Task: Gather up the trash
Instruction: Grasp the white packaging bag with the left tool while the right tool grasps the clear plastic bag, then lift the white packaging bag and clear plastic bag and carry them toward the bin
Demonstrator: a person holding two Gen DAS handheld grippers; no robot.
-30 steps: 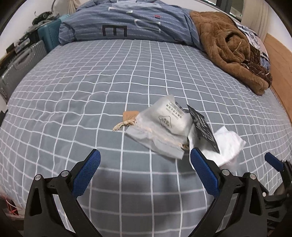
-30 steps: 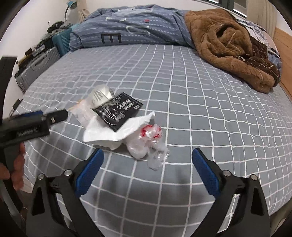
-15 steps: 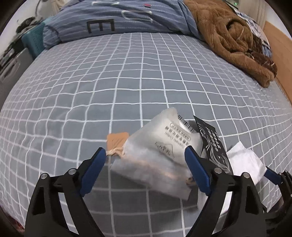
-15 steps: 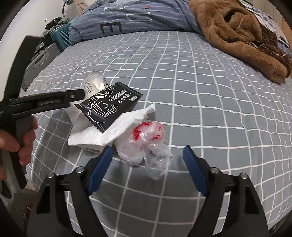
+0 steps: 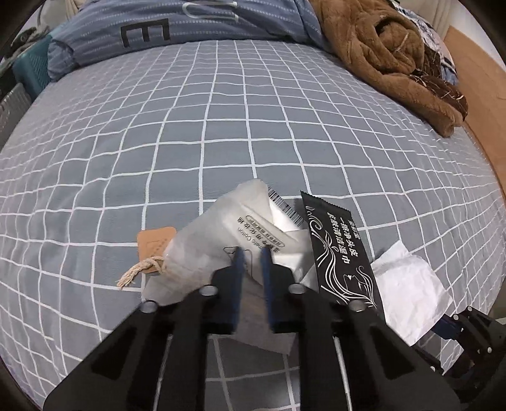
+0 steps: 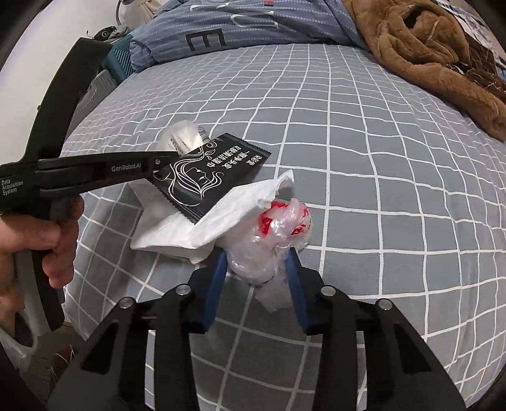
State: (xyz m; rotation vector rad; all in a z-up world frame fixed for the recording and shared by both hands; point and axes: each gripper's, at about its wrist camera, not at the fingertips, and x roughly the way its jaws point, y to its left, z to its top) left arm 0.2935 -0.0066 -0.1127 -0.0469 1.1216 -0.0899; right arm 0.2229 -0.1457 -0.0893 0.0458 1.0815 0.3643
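A small heap of trash lies on the grey checked bed sheet (image 5: 221, 126). My left gripper (image 5: 251, 256) is shut on a frosted white pouch (image 5: 221, 240) that has a string and a brown tag. Next to the pouch lie a black wet-wipe sachet (image 5: 341, 253) and a white tissue (image 5: 408, 284). In the right wrist view, my right gripper (image 6: 257, 262) is closing on a crumpled clear plastic wrap (image 6: 268, 240) with red print, and both pads touch it. The left gripper (image 6: 158, 164) reaches in from the left there, its tips hidden behind the sachet (image 6: 215, 177).
A brown plush garment (image 5: 385, 53) lies at the far right of the bed and a blue striped duvet (image 5: 189, 25) at its head. A grey suitcase (image 5: 12, 107) and a teal crate (image 5: 34, 63) stand beyond the left edge. A person's hand (image 6: 47, 240) holds the left gripper.
Both grippers came down onto the trash heap and their jaws closed in. The left one shut on the frosted pouch, the right one came in around the crumpled plastic wrap.
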